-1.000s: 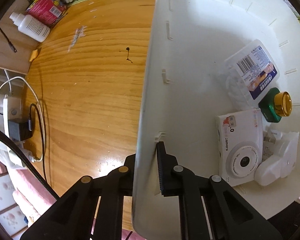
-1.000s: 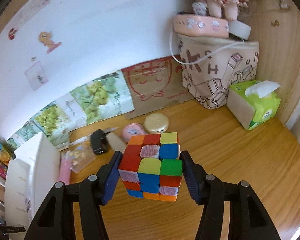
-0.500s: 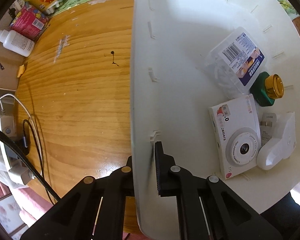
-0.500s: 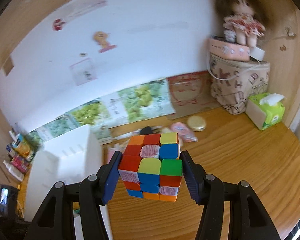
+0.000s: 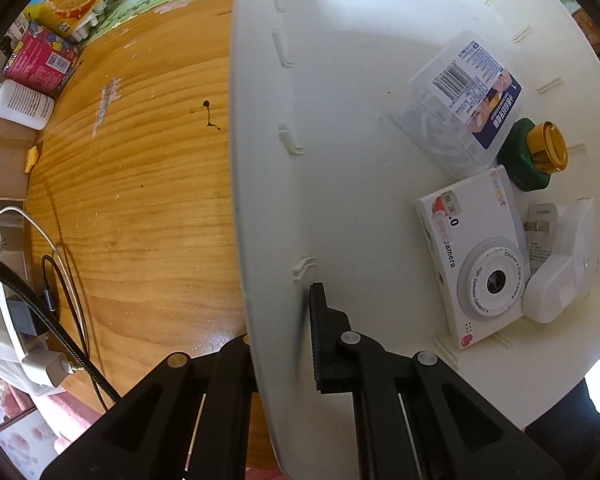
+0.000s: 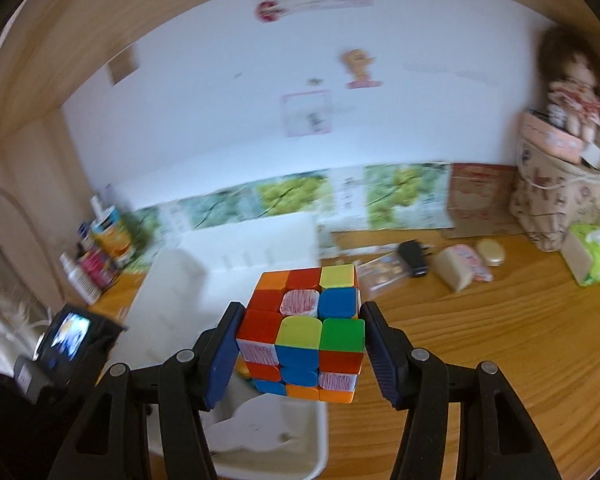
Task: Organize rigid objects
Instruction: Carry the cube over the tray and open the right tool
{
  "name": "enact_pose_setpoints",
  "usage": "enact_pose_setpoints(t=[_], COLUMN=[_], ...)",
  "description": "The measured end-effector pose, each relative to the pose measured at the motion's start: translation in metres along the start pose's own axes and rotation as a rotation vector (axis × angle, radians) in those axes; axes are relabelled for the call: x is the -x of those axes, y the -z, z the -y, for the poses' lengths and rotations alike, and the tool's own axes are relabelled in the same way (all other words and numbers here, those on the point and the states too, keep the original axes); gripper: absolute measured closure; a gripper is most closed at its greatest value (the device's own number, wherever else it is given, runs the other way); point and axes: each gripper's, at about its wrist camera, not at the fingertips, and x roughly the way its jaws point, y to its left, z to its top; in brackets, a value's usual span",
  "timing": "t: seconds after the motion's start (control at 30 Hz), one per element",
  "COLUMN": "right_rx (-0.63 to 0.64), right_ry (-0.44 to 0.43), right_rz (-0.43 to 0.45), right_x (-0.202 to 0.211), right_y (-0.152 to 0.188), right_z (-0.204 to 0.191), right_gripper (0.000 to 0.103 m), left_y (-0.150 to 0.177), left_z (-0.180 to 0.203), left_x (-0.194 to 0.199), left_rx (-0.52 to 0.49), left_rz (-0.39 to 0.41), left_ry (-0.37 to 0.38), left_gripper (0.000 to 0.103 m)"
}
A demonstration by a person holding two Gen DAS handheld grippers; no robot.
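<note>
Swung across from the tabletop's far end, the right gripper [image 6: 300,354] now carries the puzzle cube [image 6: 302,328] above the white bin's [image 6: 260,440] near edge, jaws half-spread and pressed on its sides. Nearest in the other view, the left gripper [image 5: 278,328] is pinched shut on the white bin's wall. Deeper inside lie a toy camera [image 5: 474,256], a charger [image 5: 560,264], a green bottle [image 5: 534,156] and a clear box [image 5: 460,100]. Released too early, the cube could strike the rim and tumble onto the tabletop [image 6: 500,344].
</note>
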Motion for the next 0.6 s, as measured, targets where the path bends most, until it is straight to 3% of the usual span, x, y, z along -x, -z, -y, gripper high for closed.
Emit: enact_pose_setpoints(t=[0.2, 0.6], right_rx=[0.087, 0.168], right_ry=[-0.051, -0.112], right_rz=[-0.06, -0.072], right_x=[-0.007, -0.003], right_y=[0.009, 0.018], right_z=[-0.031, -0.047], right_gripper=[0.044, 0.045], left_y=[0.0, 0.0], left_z=[-0.002, -0.007], left_x=[0.001, -0.001], left_rx=[0.007, 0.047], left_rz=[-0.002, -0.011], left_ry=[-0.002, -0.011], left_gripper=[0.095, 0.094])
